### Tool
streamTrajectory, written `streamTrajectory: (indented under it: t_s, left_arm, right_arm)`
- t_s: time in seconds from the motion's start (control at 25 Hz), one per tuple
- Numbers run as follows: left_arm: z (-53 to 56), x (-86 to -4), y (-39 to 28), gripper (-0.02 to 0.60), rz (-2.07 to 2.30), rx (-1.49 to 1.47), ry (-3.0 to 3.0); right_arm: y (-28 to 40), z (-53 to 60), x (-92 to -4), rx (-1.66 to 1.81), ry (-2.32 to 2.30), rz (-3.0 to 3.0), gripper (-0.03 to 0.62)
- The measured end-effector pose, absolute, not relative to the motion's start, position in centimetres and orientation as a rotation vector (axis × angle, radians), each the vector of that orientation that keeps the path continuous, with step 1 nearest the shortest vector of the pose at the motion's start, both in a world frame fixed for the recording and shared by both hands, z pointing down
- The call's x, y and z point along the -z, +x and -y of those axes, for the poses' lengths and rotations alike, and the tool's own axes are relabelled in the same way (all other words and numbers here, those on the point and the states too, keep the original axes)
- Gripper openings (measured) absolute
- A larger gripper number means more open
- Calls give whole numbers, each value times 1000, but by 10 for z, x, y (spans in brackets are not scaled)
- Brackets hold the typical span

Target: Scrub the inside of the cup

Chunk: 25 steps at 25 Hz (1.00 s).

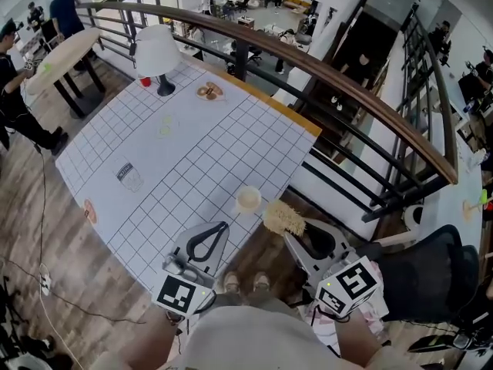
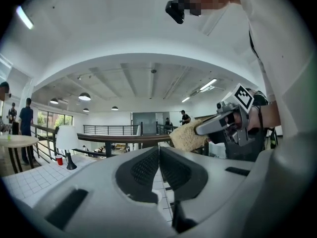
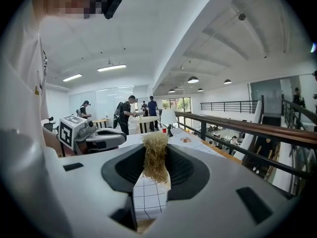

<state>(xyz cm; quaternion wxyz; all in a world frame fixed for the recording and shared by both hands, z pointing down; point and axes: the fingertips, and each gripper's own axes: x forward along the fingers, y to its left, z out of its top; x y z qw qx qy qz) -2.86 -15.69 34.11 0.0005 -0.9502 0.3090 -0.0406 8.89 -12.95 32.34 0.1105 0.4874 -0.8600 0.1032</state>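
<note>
A small pale cup (image 1: 248, 200) stands upright near the near right edge of the grid-patterned table (image 1: 192, 153). My right gripper (image 1: 296, 236) hangs just right of the cup, off the table edge. It is shut on a straw-coloured fibrous scrubber (image 1: 283, 218), which sticks out past the jaws. In the right gripper view the scrubber (image 3: 156, 165) is pinched between the dark pads of the right gripper (image 3: 155, 150). My left gripper (image 1: 222, 226) is shut and empty, over the table's near edge, left of and below the cup. Its jaws meet in the left gripper view (image 2: 158, 157), where the scrubber (image 2: 185, 135) shows too.
A drinking glass (image 1: 128, 176) stands at the table's left. A white lamp (image 1: 157, 52), a red cup (image 1: 145, 82) and a plate of pastries (image 1: 209, 92) stand at the far end. A dark railing (image 1: 362, 99) runs along the right, with a drop beyond. People stand far left.
</note>
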Motion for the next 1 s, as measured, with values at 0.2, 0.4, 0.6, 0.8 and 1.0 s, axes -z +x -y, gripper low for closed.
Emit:
streamTrajectory:
  t_s: [0.2,0.4,0.6,0.8,1.0]
  left_arm:
    - [164,-370,-21,17,-959,243,-2982]
    - [172,-403,-14,77,-862,389,-2925]
    - [185,-436,-8,101,-857,454,-2973]
    - [205,-467,0,118,-845,539,-2957]
    - [220,-501,6,118,-829,631,-2942]
  right_arm:
    - [97,137,-337,-332,1422,2524,118]
    - [98,140,-359,-406,1385,2525,118]
    - [99,147,-380,-460,1345,2517,118]
    - [101,161,-399,-486,1323,2523,118]
    - [103,181,-424,-522,1312,2514,118]
